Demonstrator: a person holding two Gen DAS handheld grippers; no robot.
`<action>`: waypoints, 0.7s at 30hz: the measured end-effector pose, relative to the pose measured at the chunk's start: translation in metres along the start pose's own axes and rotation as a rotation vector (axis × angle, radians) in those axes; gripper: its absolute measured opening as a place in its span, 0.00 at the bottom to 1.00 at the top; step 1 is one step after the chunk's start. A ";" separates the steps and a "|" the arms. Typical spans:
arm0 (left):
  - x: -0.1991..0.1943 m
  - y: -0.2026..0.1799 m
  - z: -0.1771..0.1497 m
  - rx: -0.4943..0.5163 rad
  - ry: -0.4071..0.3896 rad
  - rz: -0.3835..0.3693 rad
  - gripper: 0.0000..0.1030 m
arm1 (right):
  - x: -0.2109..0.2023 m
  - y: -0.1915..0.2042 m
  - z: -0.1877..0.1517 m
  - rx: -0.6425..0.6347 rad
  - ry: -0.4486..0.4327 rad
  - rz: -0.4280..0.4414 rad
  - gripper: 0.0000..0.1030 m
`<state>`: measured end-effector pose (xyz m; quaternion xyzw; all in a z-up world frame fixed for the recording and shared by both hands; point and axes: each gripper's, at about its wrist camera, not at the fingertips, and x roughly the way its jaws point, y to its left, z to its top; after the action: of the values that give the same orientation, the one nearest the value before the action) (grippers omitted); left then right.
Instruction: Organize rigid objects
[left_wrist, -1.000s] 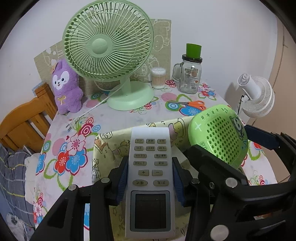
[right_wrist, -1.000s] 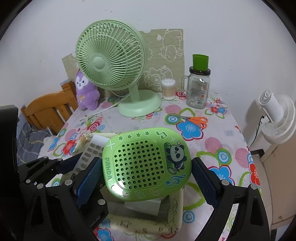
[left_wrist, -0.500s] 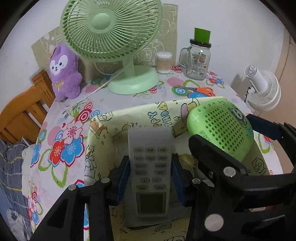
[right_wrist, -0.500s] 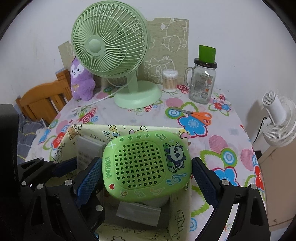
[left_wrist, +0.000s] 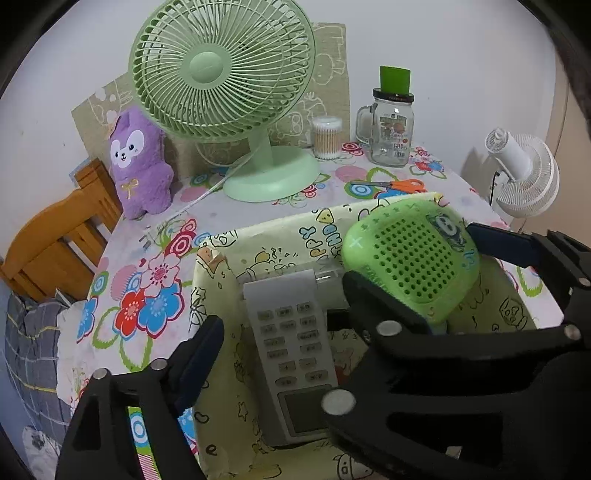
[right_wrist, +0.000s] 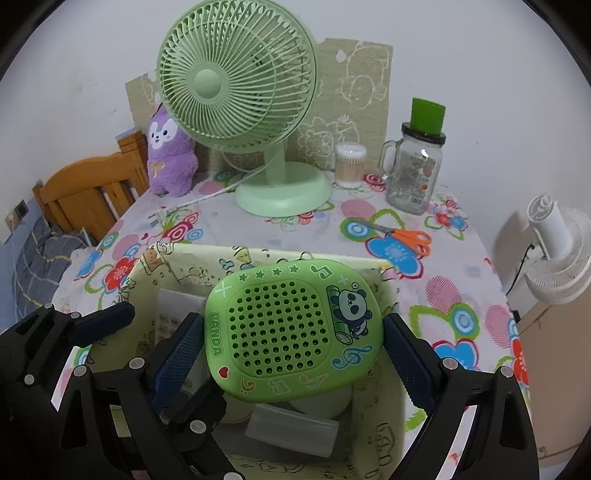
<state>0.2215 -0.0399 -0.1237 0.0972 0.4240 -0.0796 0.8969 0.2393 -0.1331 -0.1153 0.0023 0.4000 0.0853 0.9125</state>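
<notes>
Grey remote control (left_wrist: 295, 347) lies in the yellow cartoon-print fabric bin (left_wrist: 258, 236), left gripper (left_wrist: 280, 332) just opened; right gripper (right_wrist: 291, 343) clamps the green perforated panda case (right_wrist: 291, 332).

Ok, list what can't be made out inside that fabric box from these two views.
- Remote control: button labels too small to read in the left wrist view; in the right wrist view the left gripper covers most of it.
- Box floor: hidden under the green panda speaker, held by the right gripper.
- Pale objects below the speaker: only edges show, so what they are is unclear.
- Box front wall: cut off by the bottom edge in both views.
</notes>
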 end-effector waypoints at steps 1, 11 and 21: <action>0.000 0.000 0.000 0.003 0.000 0.000 0.85 | 0.002 0.000 -0.001 0.008 0.010 0.009 0.93; -0.011 -0.003 -0.006 0.010 -0.003 -0.015 0.88 | -0.006 0.003 -0.008 0.020 0.029 0.022 0.94; -0.034 -0.005 -0.018 0.000 -0.037 0.002 0.92 | -0.031 0.005 -0.019 0.027 0.008 0.022 0.97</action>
<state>0.1856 -0.0388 -0.1086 0.0960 0.4072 -0.0804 0.9047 0.2044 -0.1346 -0.1050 0.0184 0.4045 0.0899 0.9099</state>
